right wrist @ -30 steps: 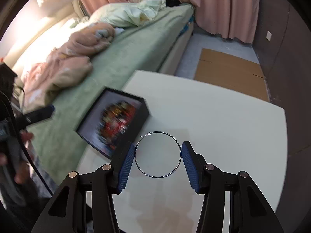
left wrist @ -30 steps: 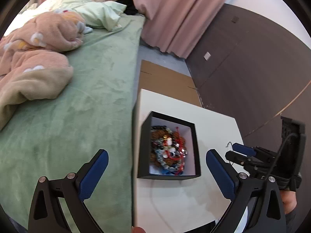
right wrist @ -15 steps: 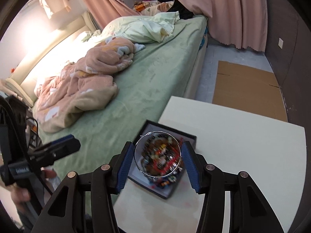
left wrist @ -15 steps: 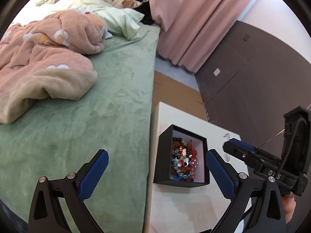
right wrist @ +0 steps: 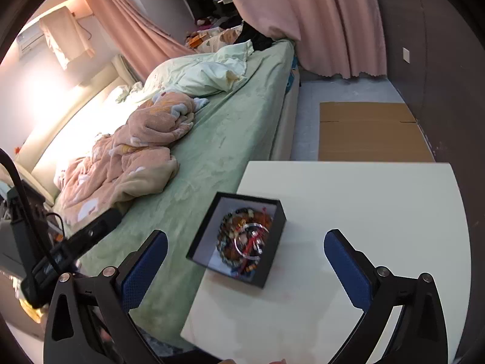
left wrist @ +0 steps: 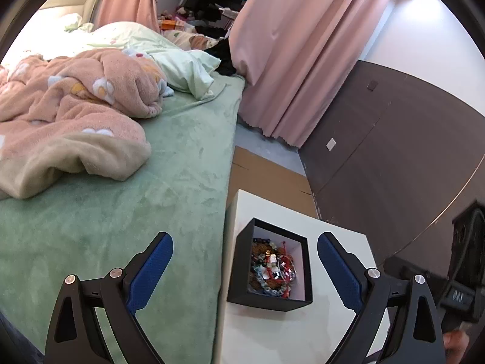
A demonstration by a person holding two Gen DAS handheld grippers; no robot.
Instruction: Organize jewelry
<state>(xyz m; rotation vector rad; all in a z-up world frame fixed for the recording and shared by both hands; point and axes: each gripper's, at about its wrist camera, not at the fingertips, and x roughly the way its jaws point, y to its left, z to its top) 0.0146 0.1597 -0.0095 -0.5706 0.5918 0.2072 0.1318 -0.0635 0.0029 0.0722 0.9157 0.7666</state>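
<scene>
A black open box point(right wrist: 274, 261) stands at the left edge of the white table point(right wrist: 363, 212), full of bead bracelets point(right wrist: 230, 242). A thin silver hoop point(right wrist: 250, 241) lies on top of that pile. My right gripper point(right wrist: 247, 268) hovers above and in front of the box. Its jaws are opening wide and hold nothing. In the left wrist view the same box point(left wrist: 266, 303) and its beads point(left wrist: 271, 268) show between my left gripper's point(left wrist: 245, 270) blue fingers. That gripper is open and empty, well above the table point(left wrist: 272, 212).
A bed with a green sheet point(right wrist: 212, 151) and a rumpled pink blanket point(right wrist: 136, 157) runs along the table's left side. Flat cardboard point(right wrist: 369, 130) lies on the floor beyond the table. Pink curtains point(left wrist: 288, 60) and a dark wall point(left wrist: 394, 151) stand behind.
The right gripper carried the silver hoop over the box, then opened wide and let it go; the hoop now lies in the box. Both grippers rose and drew back.
</scene>
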